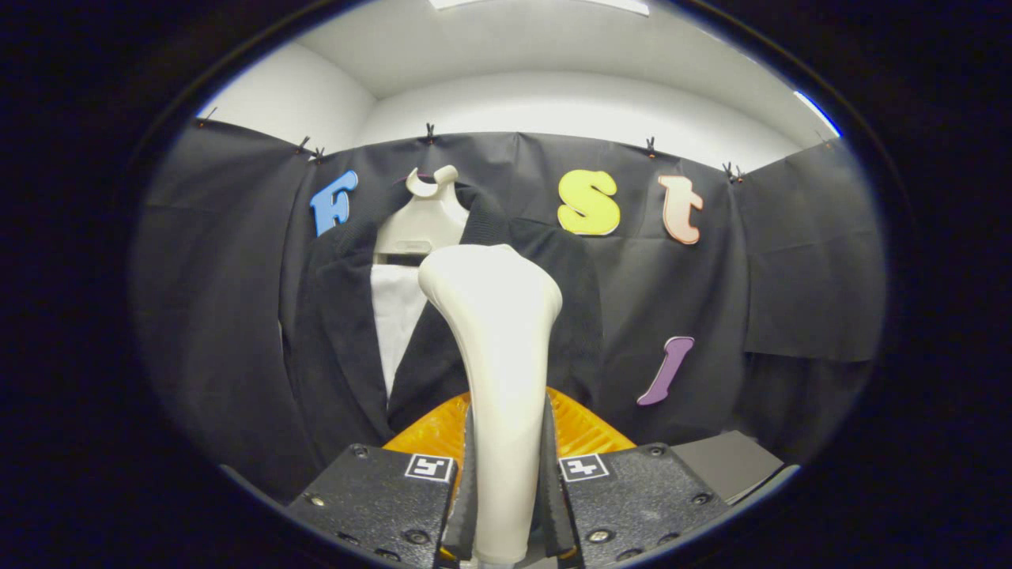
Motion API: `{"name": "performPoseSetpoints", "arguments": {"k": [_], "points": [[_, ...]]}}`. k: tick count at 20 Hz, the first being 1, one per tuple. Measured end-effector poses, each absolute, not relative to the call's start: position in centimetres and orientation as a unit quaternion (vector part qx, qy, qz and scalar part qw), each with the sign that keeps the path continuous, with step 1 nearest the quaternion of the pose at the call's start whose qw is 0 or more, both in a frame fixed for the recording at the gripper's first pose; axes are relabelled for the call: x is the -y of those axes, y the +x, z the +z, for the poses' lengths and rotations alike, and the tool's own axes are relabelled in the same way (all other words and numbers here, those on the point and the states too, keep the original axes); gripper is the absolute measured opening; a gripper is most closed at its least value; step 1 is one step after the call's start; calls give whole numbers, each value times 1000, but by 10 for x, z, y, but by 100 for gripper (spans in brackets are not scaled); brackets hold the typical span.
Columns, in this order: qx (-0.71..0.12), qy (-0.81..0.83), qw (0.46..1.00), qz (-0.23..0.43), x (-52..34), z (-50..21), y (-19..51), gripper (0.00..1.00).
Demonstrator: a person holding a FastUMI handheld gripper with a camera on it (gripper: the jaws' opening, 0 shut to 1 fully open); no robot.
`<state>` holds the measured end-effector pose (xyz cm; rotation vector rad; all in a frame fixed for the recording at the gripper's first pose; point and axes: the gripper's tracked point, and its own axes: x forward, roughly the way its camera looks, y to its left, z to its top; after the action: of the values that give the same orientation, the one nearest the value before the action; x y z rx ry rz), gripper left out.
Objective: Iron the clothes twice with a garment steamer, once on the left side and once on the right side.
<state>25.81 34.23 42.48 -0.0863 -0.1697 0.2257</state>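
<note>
Gripper [506, 506] is clamping the cream-white smooth plastic garment steamer head [494, 316] by its narrow handle; jaws are sitting narrow, both fingers [462, 490] pressing on the handle from either side. Steamer is standing upright between the fingers, its wide rounded top flaring out above them. Beyond the steamer a dark black textured suit jacket [340, 332] is hanging on a cream plastic hanger [423, 217] against the booth wall, lapels open over a white shirt panel [395, 312]. Steamer top is overlapping the jacket's front, right of the white panel; cannot tell if it is touching the fabric. An orange ribbed plastic piece [431, 431] is showing just behind the handle, low down. A grey flat surface [731, 462] is lying lower right of the steamer.
</note>
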Motion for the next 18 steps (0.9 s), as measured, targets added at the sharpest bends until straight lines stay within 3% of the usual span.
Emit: {"name": "performPoseSetpoints", "arguments": {"k": [18], "points": [[-8,-83,990,115,-338,288,259,35]]}}
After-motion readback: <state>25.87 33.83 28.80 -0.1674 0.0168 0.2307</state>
